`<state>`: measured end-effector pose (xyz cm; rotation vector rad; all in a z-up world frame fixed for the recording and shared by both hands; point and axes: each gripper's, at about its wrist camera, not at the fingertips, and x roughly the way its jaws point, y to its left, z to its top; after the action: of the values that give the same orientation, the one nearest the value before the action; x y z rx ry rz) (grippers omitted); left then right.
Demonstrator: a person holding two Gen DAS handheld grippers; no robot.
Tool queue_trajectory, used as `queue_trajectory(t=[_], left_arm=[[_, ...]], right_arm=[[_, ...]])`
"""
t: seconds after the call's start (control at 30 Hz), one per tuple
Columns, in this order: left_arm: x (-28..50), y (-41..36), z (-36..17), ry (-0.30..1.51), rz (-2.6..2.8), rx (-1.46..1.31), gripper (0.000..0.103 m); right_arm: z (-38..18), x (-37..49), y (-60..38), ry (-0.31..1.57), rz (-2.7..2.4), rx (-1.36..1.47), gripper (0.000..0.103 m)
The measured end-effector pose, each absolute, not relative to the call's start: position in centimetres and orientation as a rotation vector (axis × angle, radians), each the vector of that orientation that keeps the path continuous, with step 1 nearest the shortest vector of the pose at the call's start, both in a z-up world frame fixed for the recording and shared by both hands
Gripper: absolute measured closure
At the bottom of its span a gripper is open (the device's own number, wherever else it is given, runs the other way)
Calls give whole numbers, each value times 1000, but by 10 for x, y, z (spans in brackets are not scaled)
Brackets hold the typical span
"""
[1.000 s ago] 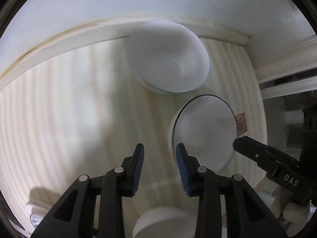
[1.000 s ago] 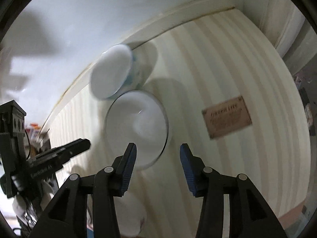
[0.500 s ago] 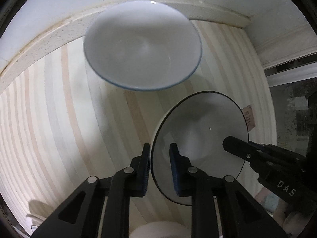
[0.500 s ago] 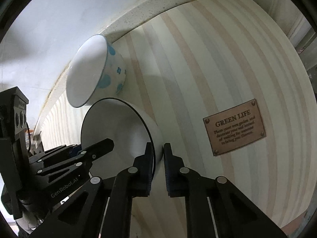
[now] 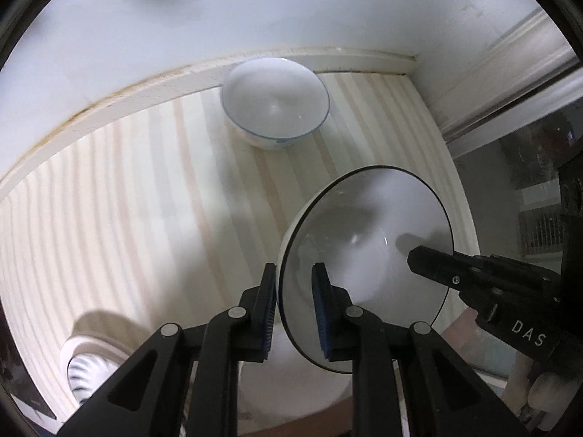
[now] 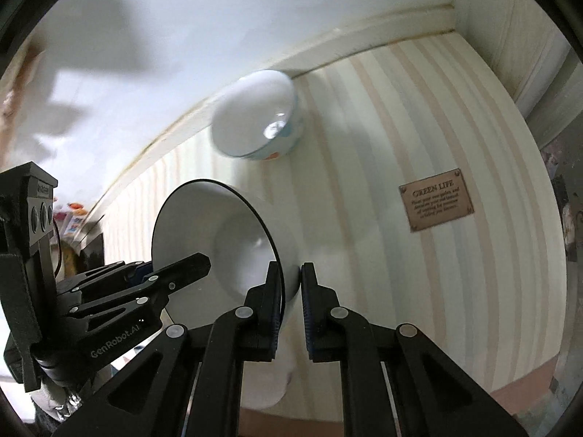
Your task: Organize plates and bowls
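A white bowl with a thin black rim is held between both grippers above the striped tablecloth. My left gripper is shut on its near-left rim. My right gripper is shut on the opposite rim; the bowl also shows in the right wrist view. The right gripper appears in the left wrist view. A white bowl with blue dots stands by the back wall, apart from both grippers; it shows in the right wrist view too.
A striped white dish lies at the lower left. Another white dish sits below the held bowl. A brown "GREEN LIFE" label is on the cloth at right. Walls close off the back and right.
Both grippers closed on the black-rimmed bowl's rim and have lifted it up and back from the cloth. The blue-dotted bowl now looks farther away.
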<state>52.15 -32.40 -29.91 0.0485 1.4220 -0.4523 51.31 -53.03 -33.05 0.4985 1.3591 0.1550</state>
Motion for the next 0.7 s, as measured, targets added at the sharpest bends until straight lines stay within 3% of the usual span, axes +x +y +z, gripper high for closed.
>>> queue_trajectory(t=[0.37, 0.7], left_arm=[[473, -279, -282, 1416, -425, 70, 86], [450, -274, -333, 1514, -402, 143, 86]], right_arm=[[-297, 451, -484, 1359, 230, 465, 91], [-347, 422, -465, 1464, 215, 458, 91]])
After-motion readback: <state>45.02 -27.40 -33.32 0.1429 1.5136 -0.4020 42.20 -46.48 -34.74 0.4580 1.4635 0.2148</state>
